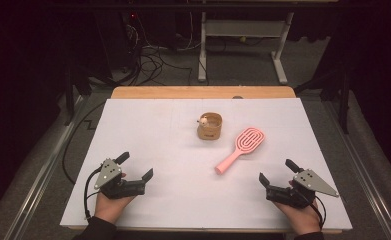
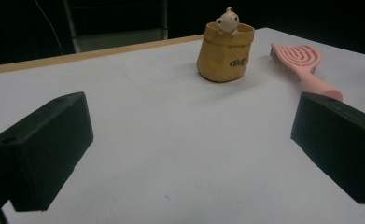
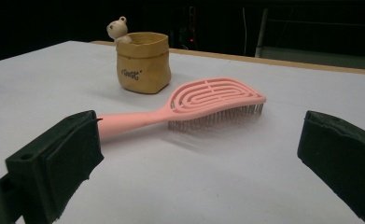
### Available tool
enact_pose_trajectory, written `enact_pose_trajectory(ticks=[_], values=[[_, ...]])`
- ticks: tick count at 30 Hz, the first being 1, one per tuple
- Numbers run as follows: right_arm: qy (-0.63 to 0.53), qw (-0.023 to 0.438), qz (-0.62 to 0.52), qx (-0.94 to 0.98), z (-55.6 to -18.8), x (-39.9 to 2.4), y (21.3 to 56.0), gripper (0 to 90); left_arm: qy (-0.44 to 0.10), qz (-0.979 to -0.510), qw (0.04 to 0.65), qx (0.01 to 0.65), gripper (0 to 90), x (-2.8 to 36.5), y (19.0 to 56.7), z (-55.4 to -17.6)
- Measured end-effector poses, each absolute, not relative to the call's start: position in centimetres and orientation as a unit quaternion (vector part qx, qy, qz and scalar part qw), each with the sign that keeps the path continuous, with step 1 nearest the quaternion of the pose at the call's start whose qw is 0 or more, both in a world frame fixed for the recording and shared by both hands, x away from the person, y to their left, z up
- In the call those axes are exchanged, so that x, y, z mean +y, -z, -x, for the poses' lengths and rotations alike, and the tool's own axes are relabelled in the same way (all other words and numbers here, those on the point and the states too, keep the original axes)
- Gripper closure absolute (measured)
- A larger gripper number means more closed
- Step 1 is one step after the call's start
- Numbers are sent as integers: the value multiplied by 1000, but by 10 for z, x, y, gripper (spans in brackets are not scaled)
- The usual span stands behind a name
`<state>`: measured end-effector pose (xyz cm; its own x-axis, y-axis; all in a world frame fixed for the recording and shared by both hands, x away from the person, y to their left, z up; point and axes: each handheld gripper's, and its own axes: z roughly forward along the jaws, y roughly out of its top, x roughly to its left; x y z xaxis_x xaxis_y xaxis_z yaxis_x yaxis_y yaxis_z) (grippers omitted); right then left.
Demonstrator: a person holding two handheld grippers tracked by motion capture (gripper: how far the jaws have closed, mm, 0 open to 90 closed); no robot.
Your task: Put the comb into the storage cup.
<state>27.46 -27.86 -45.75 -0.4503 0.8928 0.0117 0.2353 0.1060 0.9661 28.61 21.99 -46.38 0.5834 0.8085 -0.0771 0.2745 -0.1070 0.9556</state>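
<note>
A pink hairbrush [image 1: 241, 148] is seen lying flat on the white tabletop [image 1: 153, 130], a bit right of the middle. Its oval head, cut through with curvy slots, is pointed to the far right, and its handle is pointed to the near left. In the right gripper view the bristles [image 3: 215, 117] are turned down onto the tabletop. Just to the far left of the brush, a small tan pot shaped like a paper bag [image 1: 210, 126] is stood upright, apart from the brush. A tiny cream bear [image 2: 228, 21] is perched on its rim.

Lots of bare white room is left around both things. A wooden edge [image 1: 203, 92] is seen at the far side.

The left hand-held gripper [image 1: 134, 166] is rested at the near left, with its jaws wide apart and nothing between them. The right hand-held gripper [image 1: 278, 171] is rested at the near right, also spread wide and holding nothing. Both are kept well apart from the brush.
</note>
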Motion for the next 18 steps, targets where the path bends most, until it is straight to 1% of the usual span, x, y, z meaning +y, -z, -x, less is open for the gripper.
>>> enact_pose_trajectory(ticks=[18], values=[[-519,317,-423,672,-275,-278,456,10,-231,-708,542,390,0,221,466,-287]])
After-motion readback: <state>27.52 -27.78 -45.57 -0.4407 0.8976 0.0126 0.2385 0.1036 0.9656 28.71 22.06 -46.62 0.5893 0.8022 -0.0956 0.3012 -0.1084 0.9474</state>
